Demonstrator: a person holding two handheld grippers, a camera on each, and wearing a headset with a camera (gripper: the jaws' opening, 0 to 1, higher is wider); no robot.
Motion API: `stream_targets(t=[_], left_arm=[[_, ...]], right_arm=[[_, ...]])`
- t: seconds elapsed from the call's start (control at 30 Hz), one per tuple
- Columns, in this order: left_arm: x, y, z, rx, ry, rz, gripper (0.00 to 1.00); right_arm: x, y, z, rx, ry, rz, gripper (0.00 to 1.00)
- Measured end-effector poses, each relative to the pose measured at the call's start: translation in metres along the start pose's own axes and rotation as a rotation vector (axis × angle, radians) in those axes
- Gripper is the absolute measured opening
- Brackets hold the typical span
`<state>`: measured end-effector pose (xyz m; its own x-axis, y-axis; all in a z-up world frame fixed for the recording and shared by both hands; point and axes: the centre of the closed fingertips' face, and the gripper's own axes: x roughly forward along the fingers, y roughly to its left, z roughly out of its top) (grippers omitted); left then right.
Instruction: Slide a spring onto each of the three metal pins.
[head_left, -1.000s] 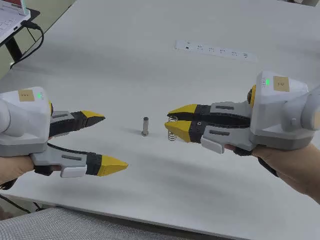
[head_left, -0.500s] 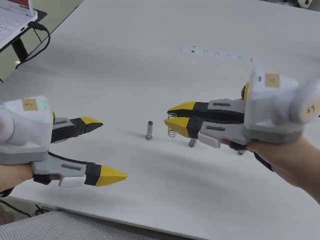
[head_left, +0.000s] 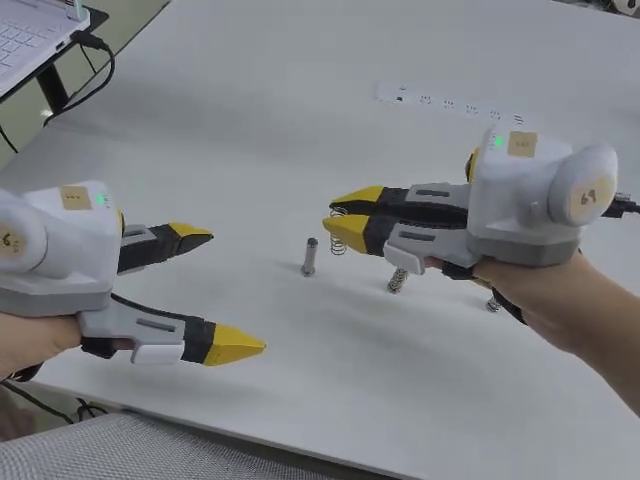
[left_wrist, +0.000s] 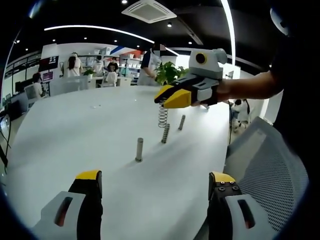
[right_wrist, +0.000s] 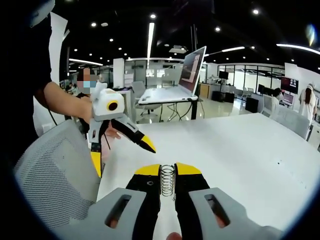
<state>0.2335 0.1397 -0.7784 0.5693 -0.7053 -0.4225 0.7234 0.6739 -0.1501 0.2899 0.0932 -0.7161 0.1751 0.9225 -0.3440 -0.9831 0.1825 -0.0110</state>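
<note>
Firstly, desk (head_left: 250, 110): white, wide, bearing every item below.
- Laptop (head_left: 25, 30): open, just past the desk's far left edge.
- Right gripper (head_left: 345, 210): held above the desk near its middle. Fingers clenched on a spring.
- Left gripper (head_left: 230, 290): held low at the left, well apart from the pins. Fingers released and spread wide, nothing between them.
- Power strip (head_left: 455, 105): white, lying flat toward the far side.
- Bare pin (head_left: 310, 257): metal, upright on the desk, near the right gripper's yellow tips and to their left.
- Sprung pins, two: one (head_left: 398, 280) below the right gripper's body, one (head_left: 493, 302) partly hidden by the person's right hand. Each is upright and already carries a coil.
- Spring (head_left: 338, 238): pinched at its top and hanging upright from the tips. It is beside the bare pin, not over it, and clear of the desk.
</note>
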Motion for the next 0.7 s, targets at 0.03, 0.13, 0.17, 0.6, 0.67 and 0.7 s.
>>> stream_targets(t=[0.03,0.13,0.17,0.6,0.67,0.7], left_arm=[[0.0,0.0,0.0,-0.002,-0.001,-0.001,0.84],[0.002,0.001,-0.003,-0.015,0.012,-0.003,0.85],[0.002,0.001,-0.003,-0.015,0.013,-0.005,0.85],[0.009,0.008,0.001,-0.03,-0.004,0.038,0.98],[0.01,0.007,0.003,-0.034,-0.01,0.034,0.98],[0.01,0.006,0.003,-0.03,-0.011,0.032,0.98]], right_arm=[[0.001,-0.002,0.0,0.0,0.001,-0.003,0.06],[0.007,-0.006,-0.001,0.013,0.001,-0.01,0.07],[0.008,-0.008,-0.001,0.014,0.003,-0.013,0.07],[0.017,-0.018,-0.001,0.055,-0.014,-0.027,0.06],[0.019,-0.019,-0.001,0.061,-0.016,-0.029,0.06],[0.02,-0.02,-0.001,0.063,-0.016,-0.03,0.06]])
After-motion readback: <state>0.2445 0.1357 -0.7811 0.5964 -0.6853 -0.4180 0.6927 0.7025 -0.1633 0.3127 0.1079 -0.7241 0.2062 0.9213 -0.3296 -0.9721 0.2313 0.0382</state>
